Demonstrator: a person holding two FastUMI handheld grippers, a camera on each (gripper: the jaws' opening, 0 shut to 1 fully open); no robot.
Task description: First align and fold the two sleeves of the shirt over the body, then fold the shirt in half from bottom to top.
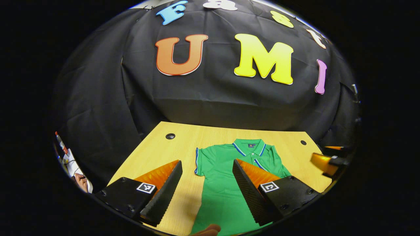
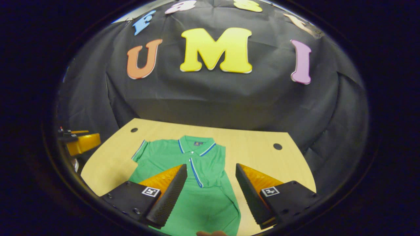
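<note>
Green shirt (image 1: pixel 226 177) flat on table (image 1: pixel 154 147), collar toward the far wall, near-centre. One sleeve spread out flat, the other side already folded in over the body. Left gripper (image 1: pixel 207 170) above table, jaws wide apart, holding nothing, touching nothing. Right gripper (image 2: pixel 211 173) same: wide apart, nothing between, hovering over shirt's lower body. Fingertip (image 1: pixel 206 230) showing at bottom edge, near shirt hem.

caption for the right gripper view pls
Open right gripper hovers above a green polo shirt lying on a wooden table.
</note>
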